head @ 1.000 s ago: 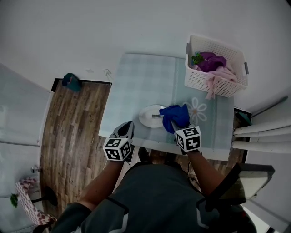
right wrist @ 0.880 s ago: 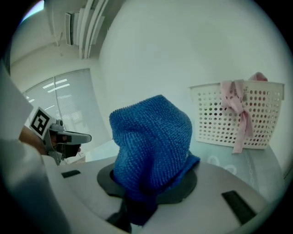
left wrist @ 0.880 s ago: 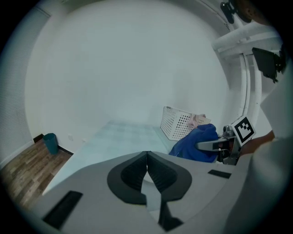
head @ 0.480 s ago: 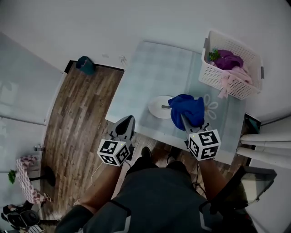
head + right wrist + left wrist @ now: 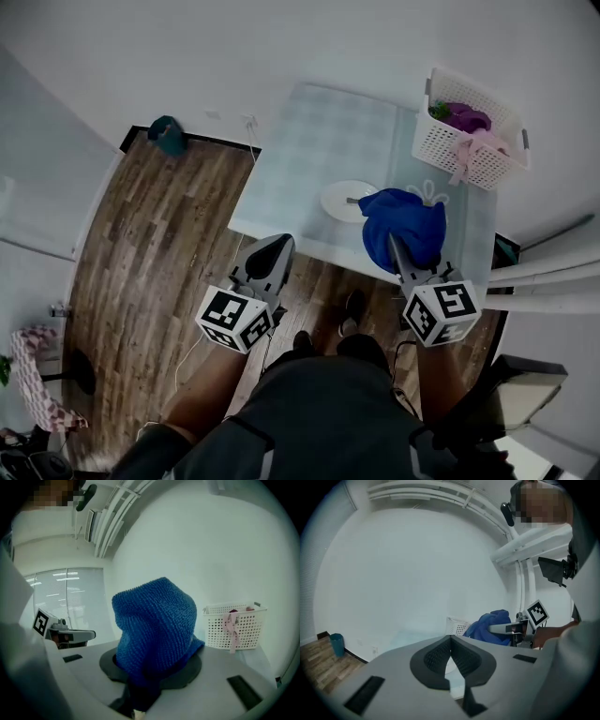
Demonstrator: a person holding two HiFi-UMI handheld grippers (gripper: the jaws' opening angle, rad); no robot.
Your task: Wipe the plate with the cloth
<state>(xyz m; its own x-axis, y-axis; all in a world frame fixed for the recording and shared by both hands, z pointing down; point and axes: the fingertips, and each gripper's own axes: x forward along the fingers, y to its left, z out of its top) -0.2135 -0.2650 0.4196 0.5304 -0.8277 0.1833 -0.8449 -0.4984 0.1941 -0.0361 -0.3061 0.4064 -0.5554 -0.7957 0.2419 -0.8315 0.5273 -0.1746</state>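
A white plate (image 5: 345, 200) lies near the front edge of the pale green table (image 5: 319, 141). A small grey thing rests at its right rim. My right gripper (image 5: 394, 240) is shut on a blue knitted cloth (image 5: 407, 225), which hangs bunched just right of the plate and above the table. In the right gripper view the cloth (image 5: 154, 627) fills the jaws of the right gripper (image 5: 155, 665) and hides the fingertips. My left gripper (image 5: 272, 247) hovers off the table's front edge, over the floor. In the left gripper view that gripper (image 5: 451, 643) is shut and holds nothing.
A white perforated basket (image 5: 473, 141) with purple and pink cloths stands at the table's back right corner, also seen as the basket (image 5: 234, 625). A teal object (image 5: 169, 134) sits on the wooden floor (image 5: 159, 244) by the wall. White pipes (image 5: 544, 281) run at the right.
The right gripper has lifted the blue cloth off the plate and drawn it back to the right. Both grippers have pulled back from the table; the left one now hangs over the floor.
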